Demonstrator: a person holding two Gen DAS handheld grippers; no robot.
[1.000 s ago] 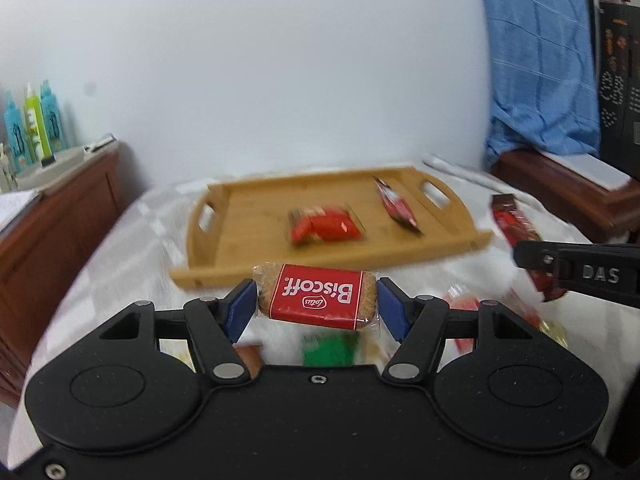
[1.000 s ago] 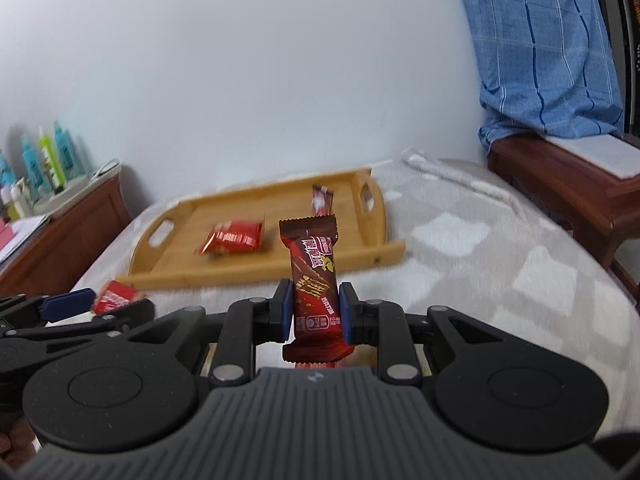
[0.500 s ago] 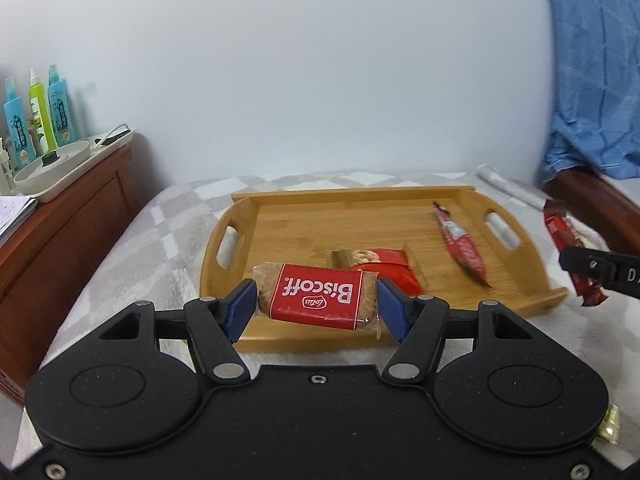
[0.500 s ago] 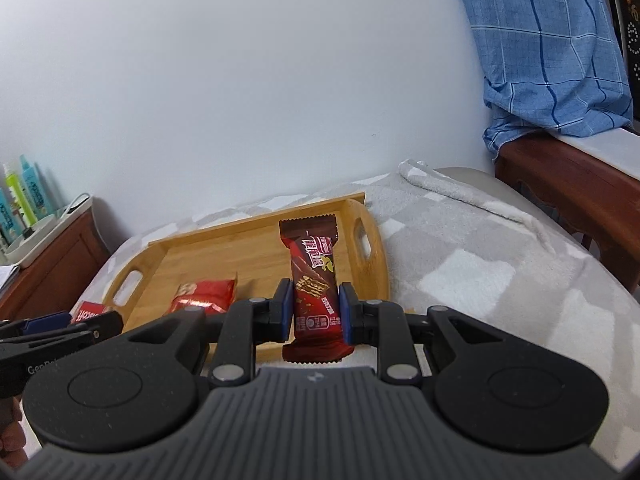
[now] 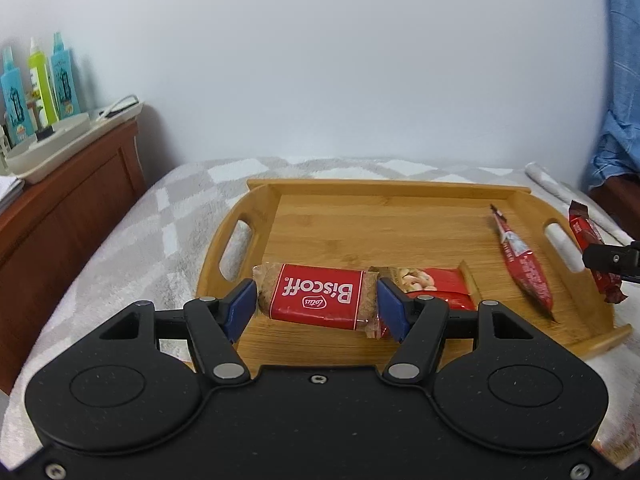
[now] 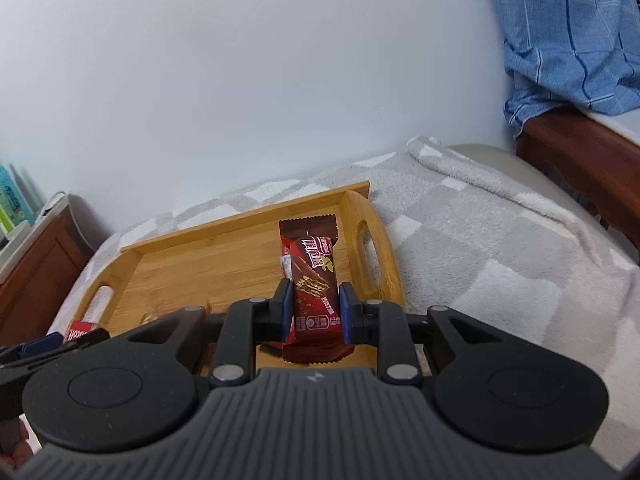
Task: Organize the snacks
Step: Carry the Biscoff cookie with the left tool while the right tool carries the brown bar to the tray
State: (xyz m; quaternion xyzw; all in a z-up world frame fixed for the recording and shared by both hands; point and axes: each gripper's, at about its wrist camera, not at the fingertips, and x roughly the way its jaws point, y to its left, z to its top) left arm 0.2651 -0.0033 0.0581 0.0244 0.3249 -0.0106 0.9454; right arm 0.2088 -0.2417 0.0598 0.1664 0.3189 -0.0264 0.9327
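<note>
My left gripper is shut on a red Biscoff biscuit pack, held crosswise over the near edge of the wooden tray. On the tray lie a red nut snack pack and a slim red bar. My right gripper is shut on a brown chocolate wafer bar, held upright over the tray's right part. In the left wrist view the right gripper's tip with its bar shows past the tray's right handle.
The tray rests on a grey and white checked blanket. A wooden cabinet with spray bottles stands at the left. A blue cloth hangs over wooden furniture at the right. A white wall is behind.
Both grippers have moved forward and slightly down toward the tray, each keeping its snack. The tray looks larger and nearer in both views.
</note>
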